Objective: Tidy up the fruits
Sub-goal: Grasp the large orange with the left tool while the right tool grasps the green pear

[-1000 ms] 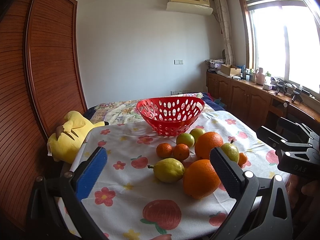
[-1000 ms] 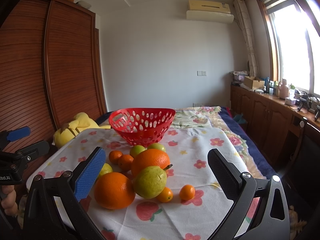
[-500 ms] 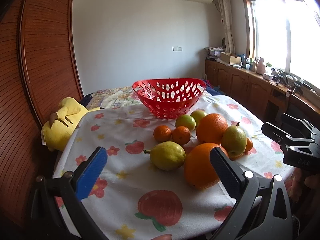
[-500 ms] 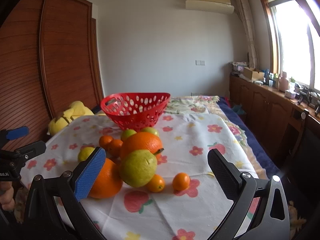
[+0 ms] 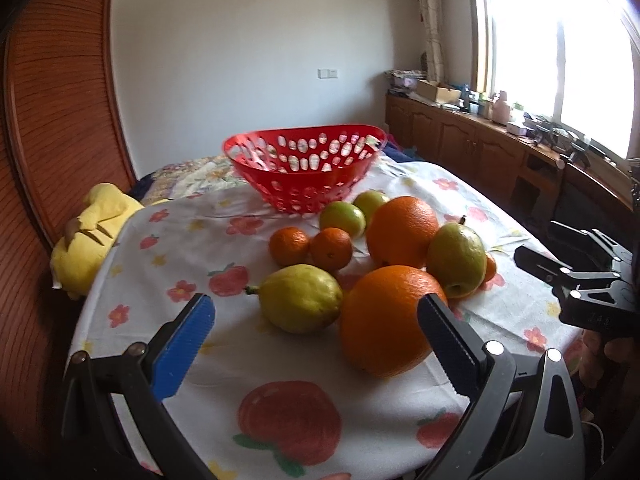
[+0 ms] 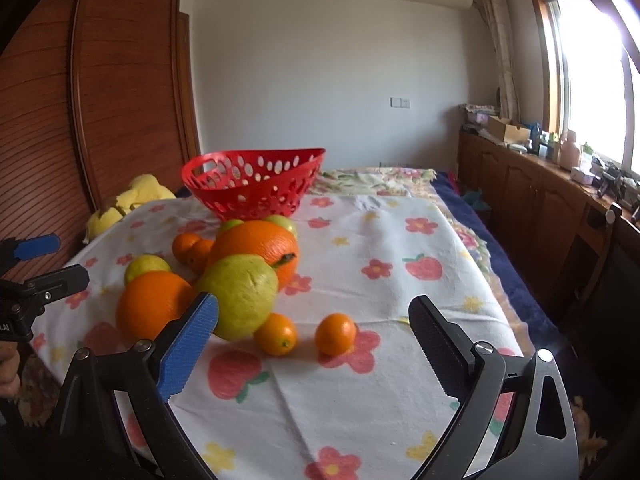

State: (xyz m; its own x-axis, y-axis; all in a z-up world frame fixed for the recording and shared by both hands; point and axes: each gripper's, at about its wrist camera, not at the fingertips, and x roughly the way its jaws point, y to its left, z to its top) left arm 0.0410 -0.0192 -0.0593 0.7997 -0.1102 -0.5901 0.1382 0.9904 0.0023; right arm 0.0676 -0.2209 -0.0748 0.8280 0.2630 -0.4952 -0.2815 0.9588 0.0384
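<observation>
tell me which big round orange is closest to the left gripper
The big round orange beside the yellow-green pear, right at the left gripper; the other orange sits farther back.

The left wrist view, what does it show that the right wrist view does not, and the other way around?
Only the left wrist view shows the whole lemon with its stem and the right gripper from outside. Only the right wrist view shows two kumquats lying apart from the pile, and the left gripper from outside. Both show the empty red basket, the oranges and the yellow plush.

No clearly legible txt; faint letters on right gripper (image 5: 592,304) body unreadable.
</observation>
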